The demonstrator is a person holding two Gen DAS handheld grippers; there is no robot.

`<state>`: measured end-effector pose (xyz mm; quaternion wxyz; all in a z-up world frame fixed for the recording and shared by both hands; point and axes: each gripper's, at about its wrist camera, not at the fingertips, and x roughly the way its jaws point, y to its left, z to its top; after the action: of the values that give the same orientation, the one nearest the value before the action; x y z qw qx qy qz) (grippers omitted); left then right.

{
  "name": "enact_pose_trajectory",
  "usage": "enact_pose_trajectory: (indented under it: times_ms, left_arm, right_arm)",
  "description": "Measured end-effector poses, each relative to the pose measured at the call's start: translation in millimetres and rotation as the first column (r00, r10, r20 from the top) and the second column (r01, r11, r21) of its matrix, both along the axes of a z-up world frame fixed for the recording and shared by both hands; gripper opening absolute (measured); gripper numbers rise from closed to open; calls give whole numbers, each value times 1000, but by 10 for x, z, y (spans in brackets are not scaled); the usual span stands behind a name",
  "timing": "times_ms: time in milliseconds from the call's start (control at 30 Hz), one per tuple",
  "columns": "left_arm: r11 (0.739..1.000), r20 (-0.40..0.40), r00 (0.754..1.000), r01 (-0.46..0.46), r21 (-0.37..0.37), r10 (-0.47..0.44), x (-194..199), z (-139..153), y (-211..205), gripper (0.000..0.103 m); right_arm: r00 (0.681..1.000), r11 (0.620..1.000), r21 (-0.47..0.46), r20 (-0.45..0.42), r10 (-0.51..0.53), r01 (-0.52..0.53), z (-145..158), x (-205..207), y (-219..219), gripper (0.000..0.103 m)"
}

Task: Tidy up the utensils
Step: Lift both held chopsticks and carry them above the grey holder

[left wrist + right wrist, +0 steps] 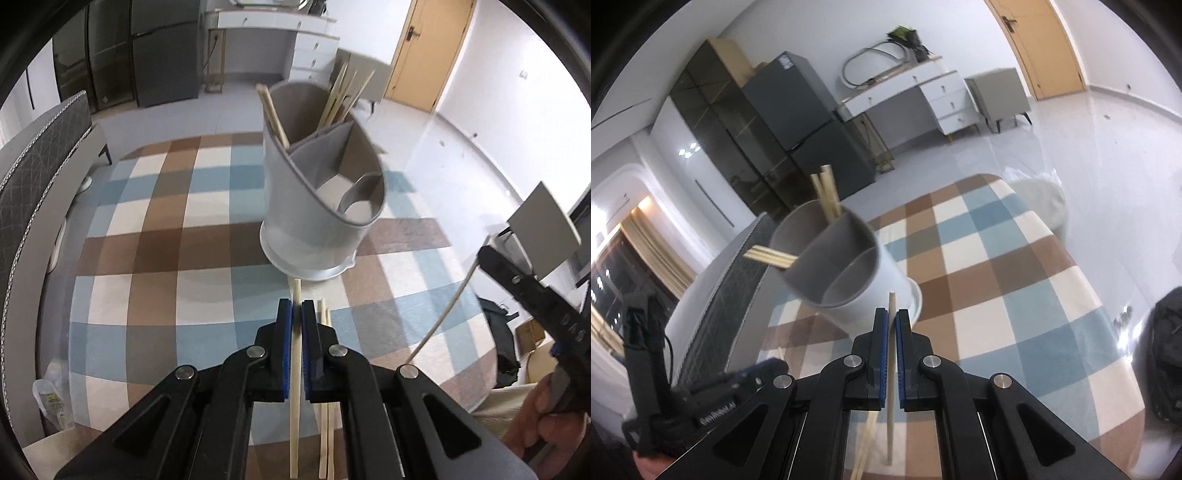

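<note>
The utensil holder (317, 192) sits a bit above the middle of the left wrist frame, on a checked tablecloth (155, 236) in blue, brown and cream. It's a pale grey tub with a darker grey inside, split by curved dividers into a few compartments. It's smeared with motion blur in both views, so I can't say exactly how many sections there are. Bamboo chopsticks (341, 94) poke out of the back compartments, and one more pair (273, 114) leans at the holder's left rim.

The left gripper (296, 317) is clamped tight on a single chopstick (294, 387), which runs between the blue pads and carries on down, cut off at the bottom edge of the frame. Just right of it a few loose chopsticks (325, 369) lie on the cloth, partly hidden behind the gripper's right finger, so the count is unclear.

The right wrist view shows the holder (849, 266) from the other side, left of centre, tilted by the lens. There the right gripper (892, 325) is pinched shut on its own chopstick (891, 369), whose tip rises past the fingertips in front of the holder's base. The left view only catches that stick as a thin pale line at the right edge, and the right gripper body is blurry there with a hand (546, 421) at lower right.

The right view also picks up the left gripper's body as a dark smear at lower left, its fingertips hard to make out.
</note>
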<state>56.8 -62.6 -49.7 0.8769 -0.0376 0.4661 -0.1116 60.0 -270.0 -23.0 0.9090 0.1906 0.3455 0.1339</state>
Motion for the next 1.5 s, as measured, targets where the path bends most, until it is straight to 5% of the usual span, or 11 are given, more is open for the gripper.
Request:
enact_pose_trajectory:
  times_ms: [400,967,1500]
  left_arm:
    - [998,33,998,49,-25,-48,-195,336,243,0]
    - [986,47,986,163,-35,-161,-150,717,188,0]
    - [978,159,972,190,-92,-174,386,1762,200,0]
  right_arm:
    - [992,988,-143,101,80,-65,249,-313,459,3]
    - [984,983,-168,152,94,-68,431,-240,516,3]
    - [950,990,-126,295,104,-69,1324,329,450,3]
